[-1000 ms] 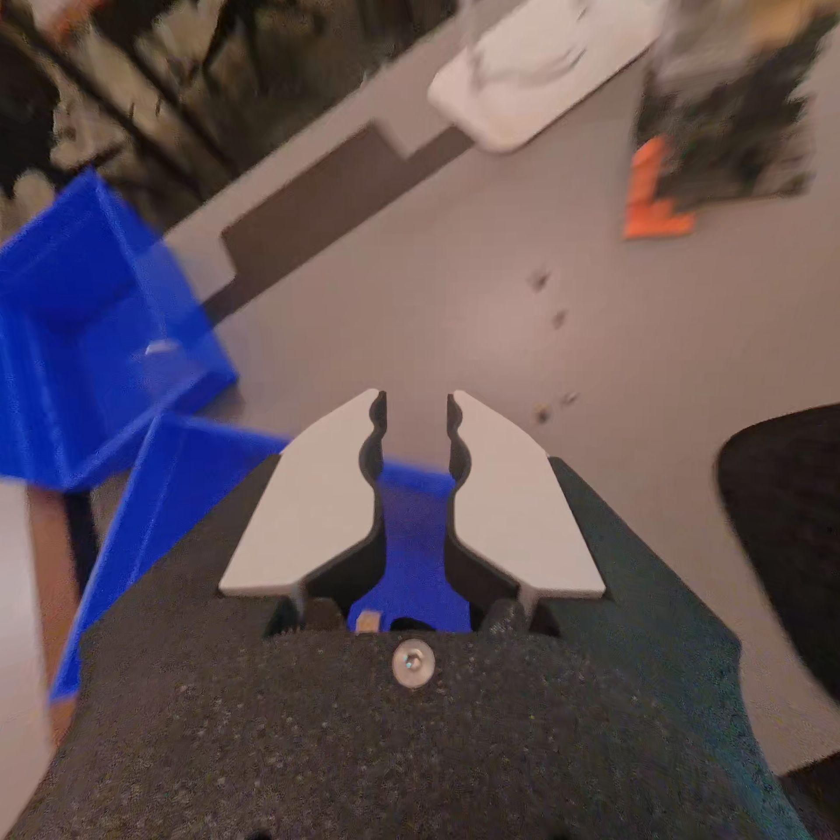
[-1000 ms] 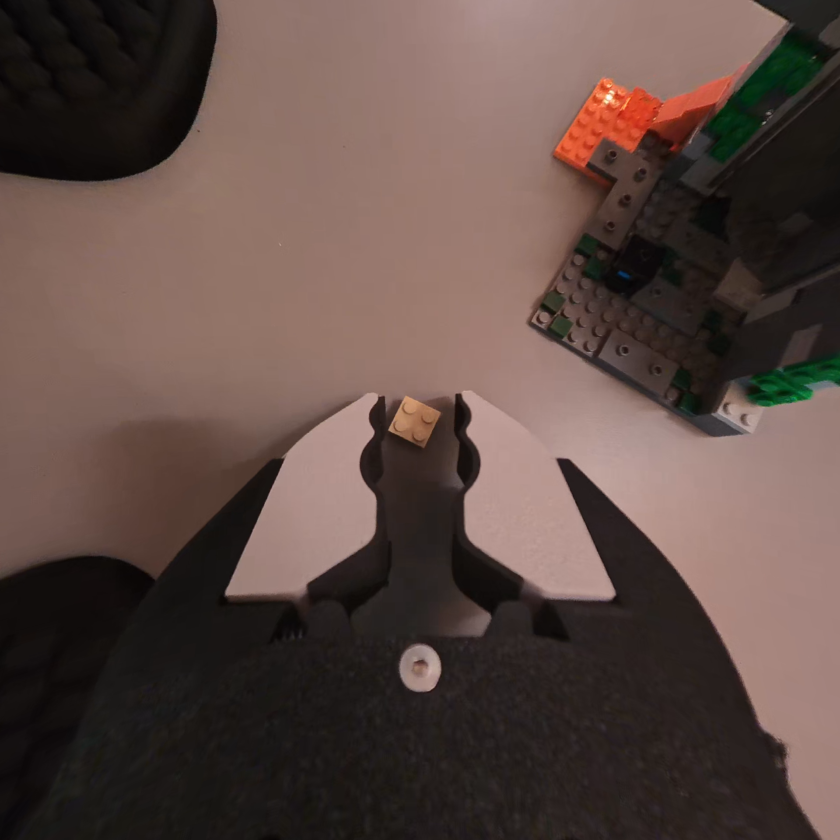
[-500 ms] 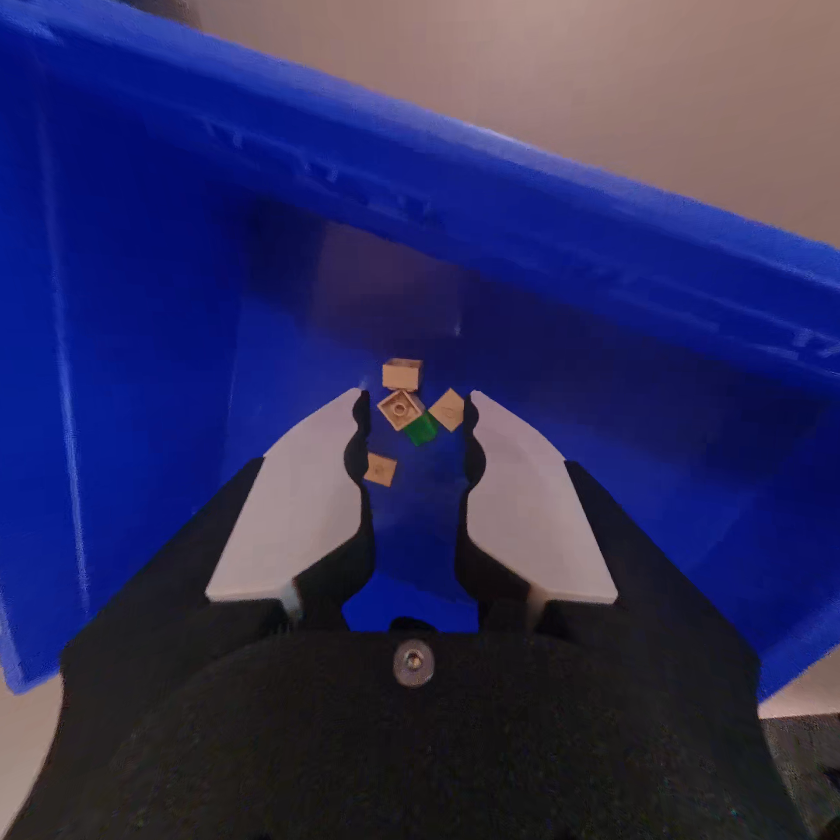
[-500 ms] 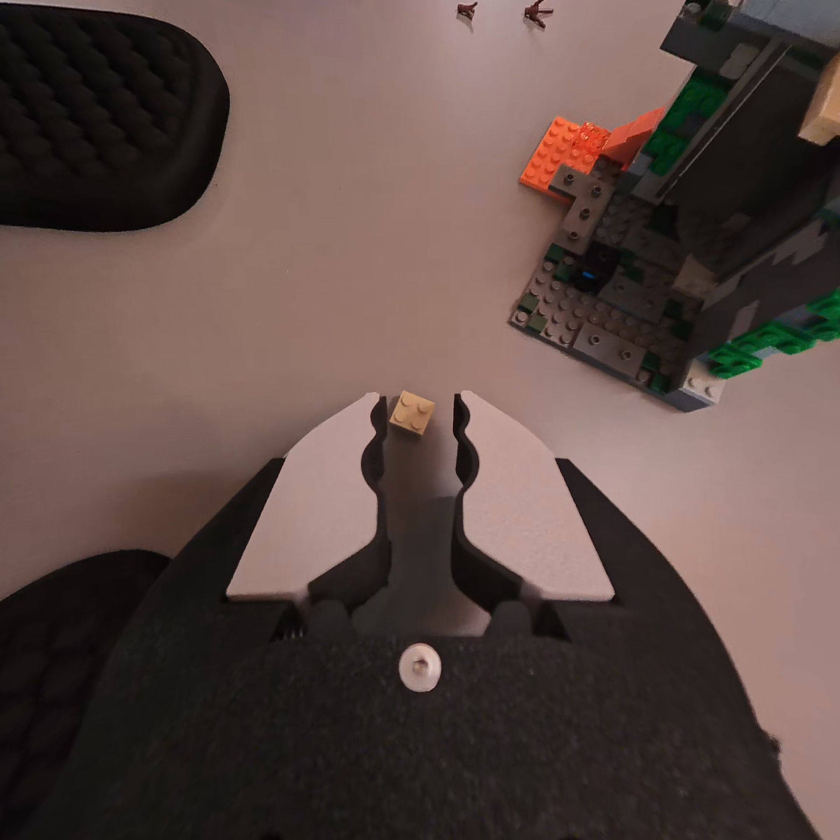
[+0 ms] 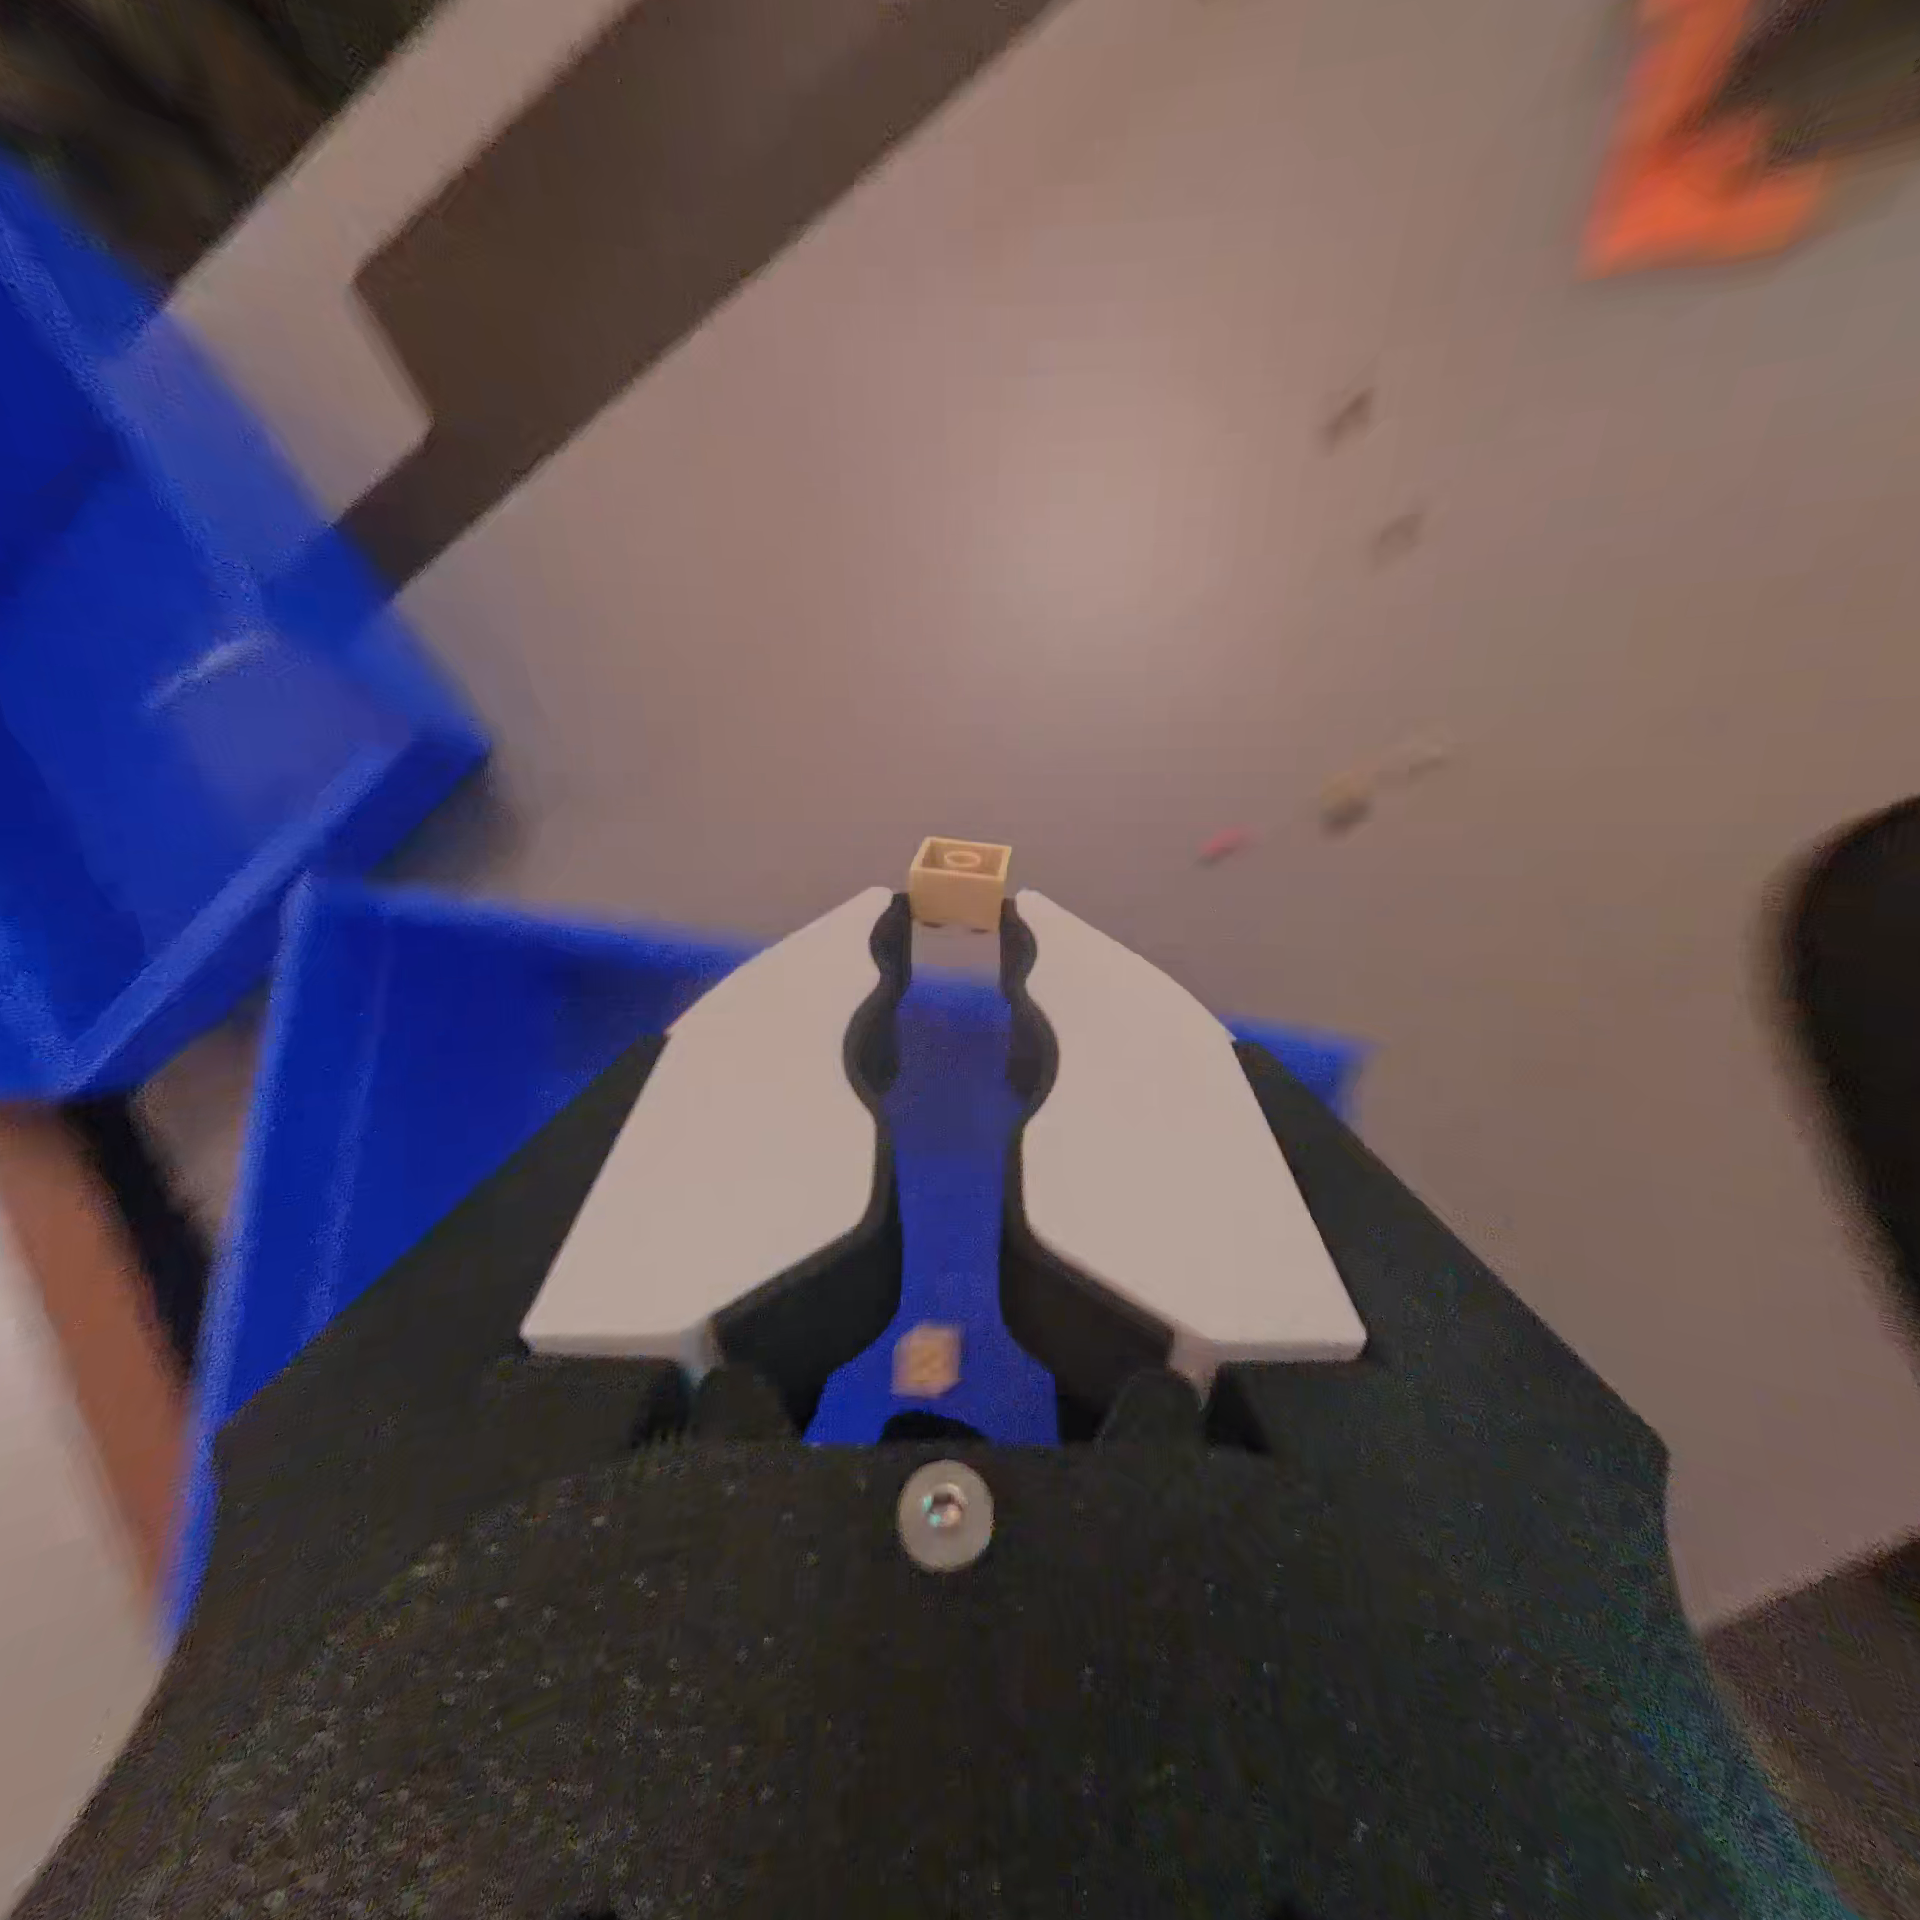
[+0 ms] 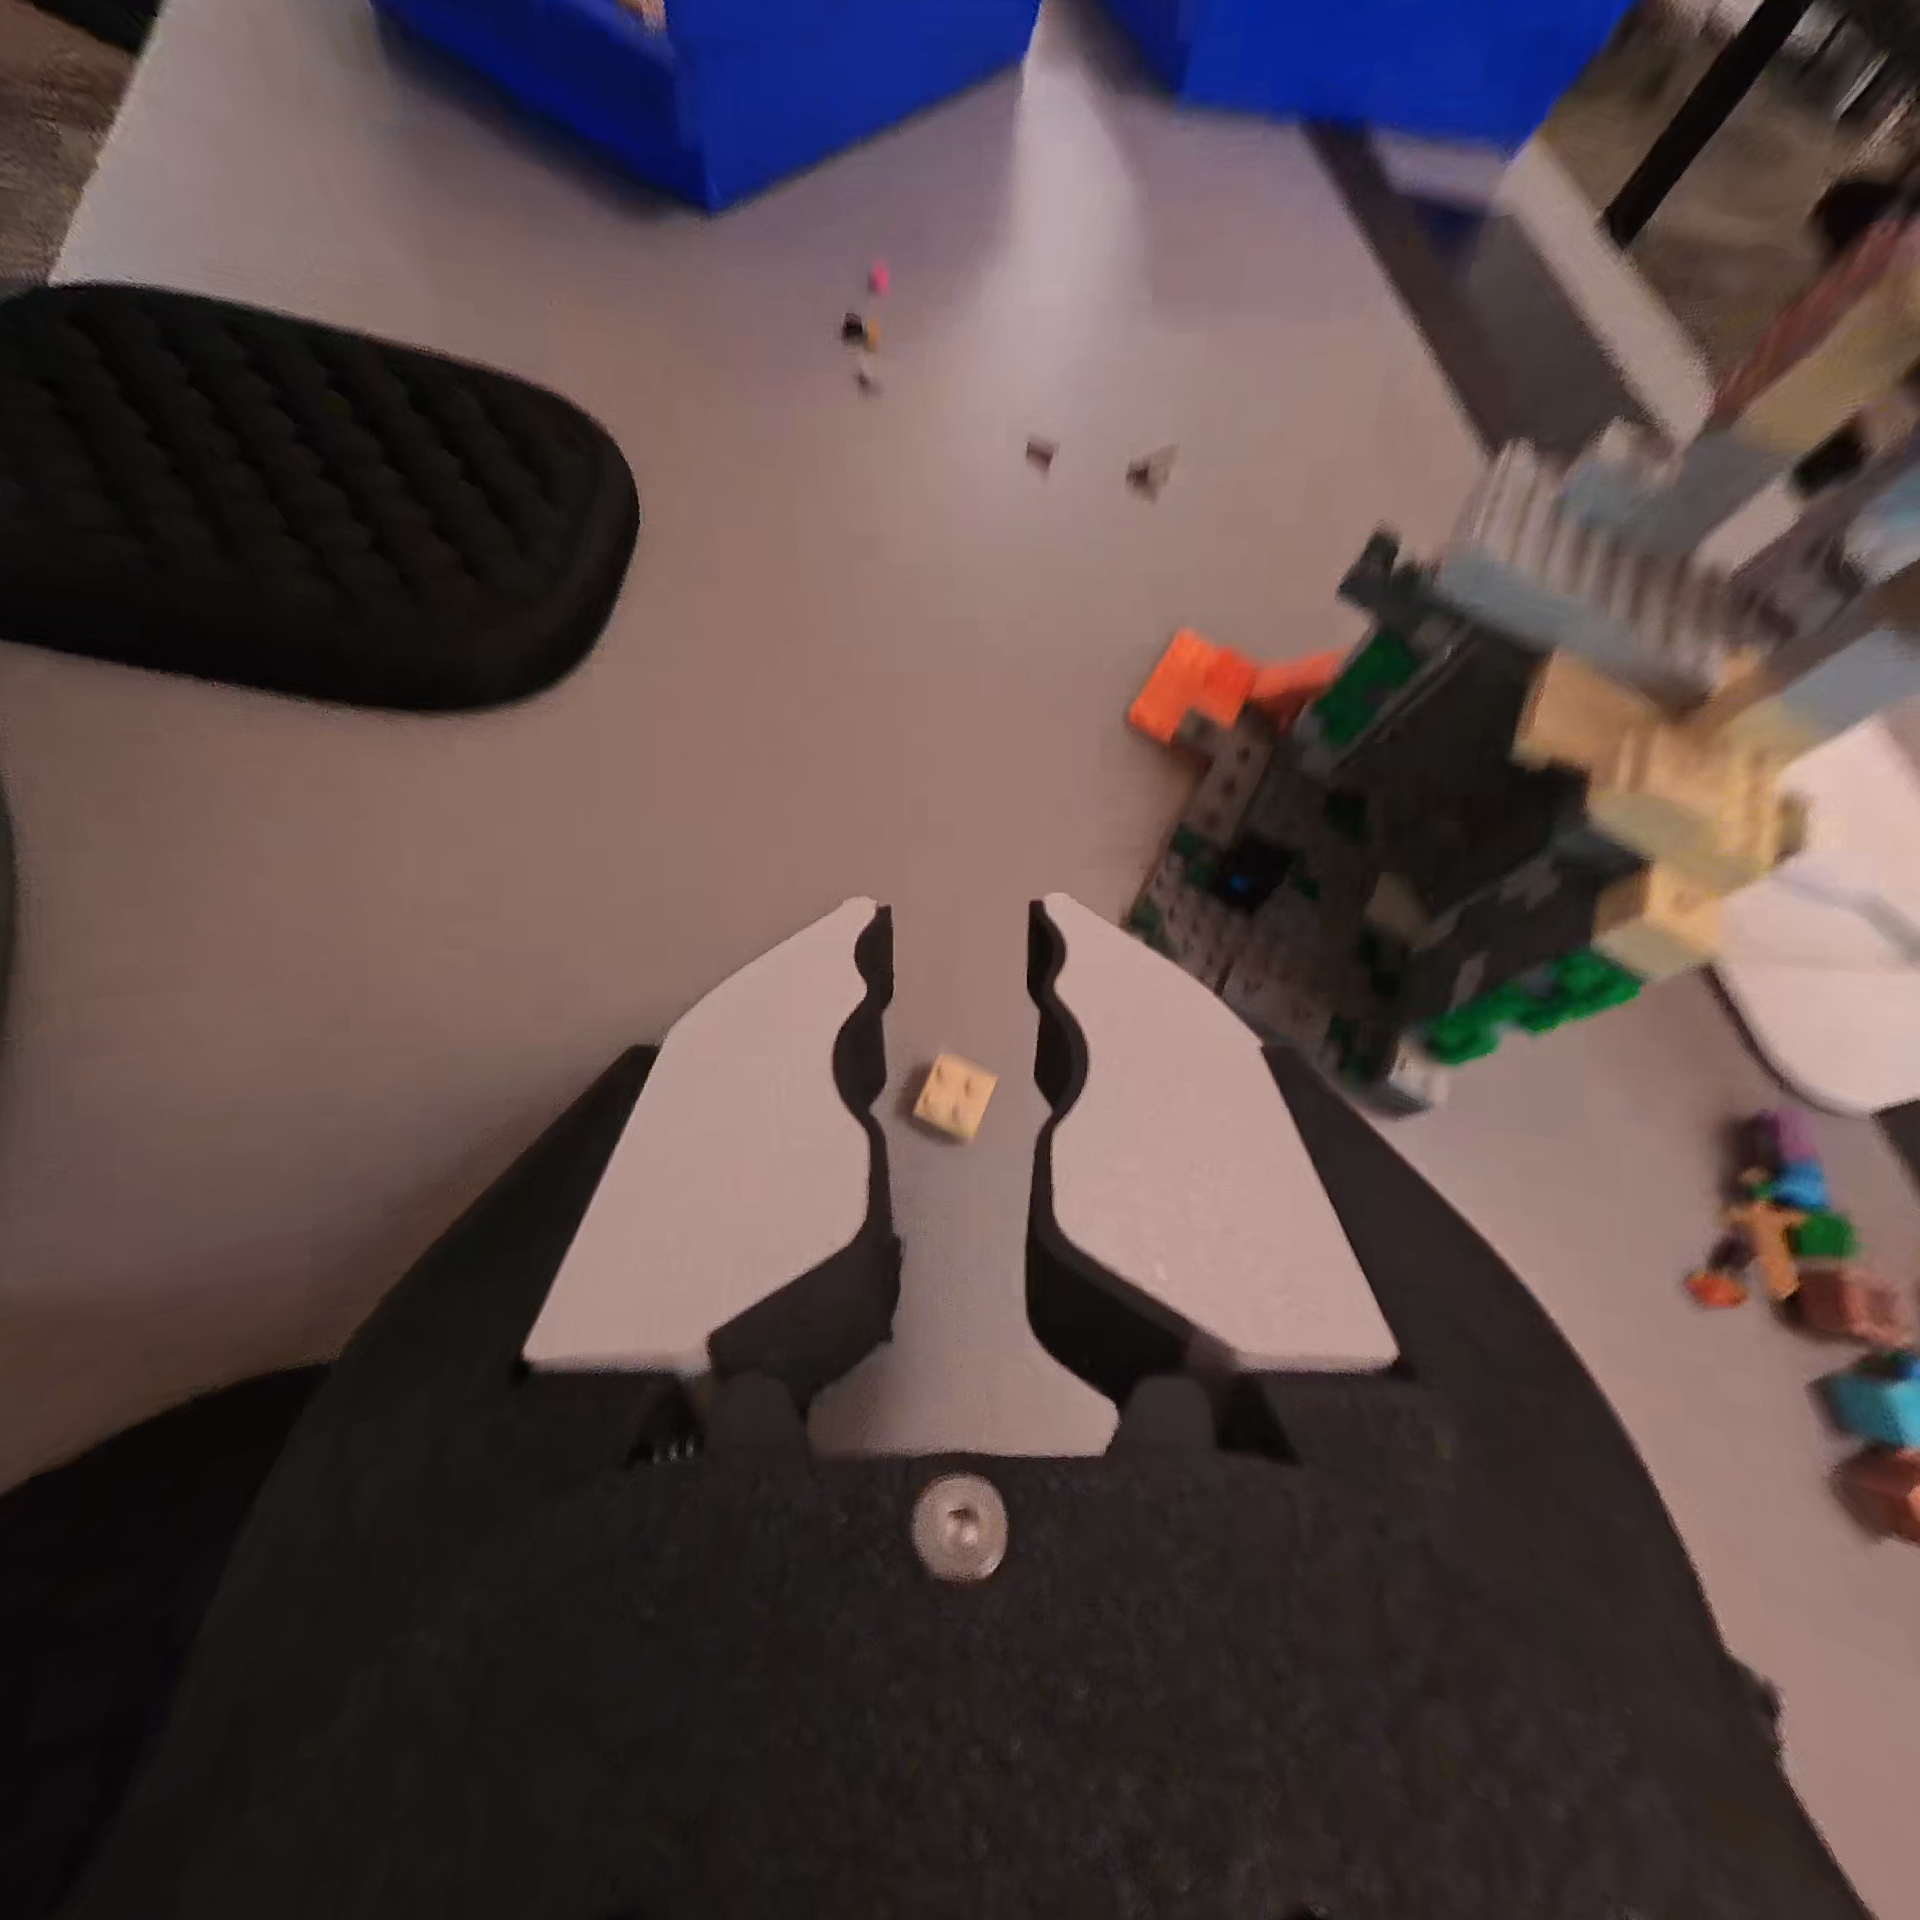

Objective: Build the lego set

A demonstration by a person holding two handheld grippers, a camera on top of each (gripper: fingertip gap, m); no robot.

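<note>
Jaws of the left gripper (image 5: 955,902) are clamped on a tan brick (image 5: 958,881) at 12 o'clock; the right gripper (image 6: 958,914) is held parted above a tan plate (image 6: 955,1095) on the worktop (image 6: 831,644).

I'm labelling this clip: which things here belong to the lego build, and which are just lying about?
Job: small tan square brick pinched by left gripper; flat tan plate on table; grey-green lego model; blue plastic bins.
Lying about: black quilted pad; white tray.

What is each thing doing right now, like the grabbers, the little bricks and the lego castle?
left gripper: shut on a tan brick, held upside down.
right gripper: open, empty.
tan plate: lying loose on the table, studs up.
castle: standing, partly built.
blue bin: open.
</note>
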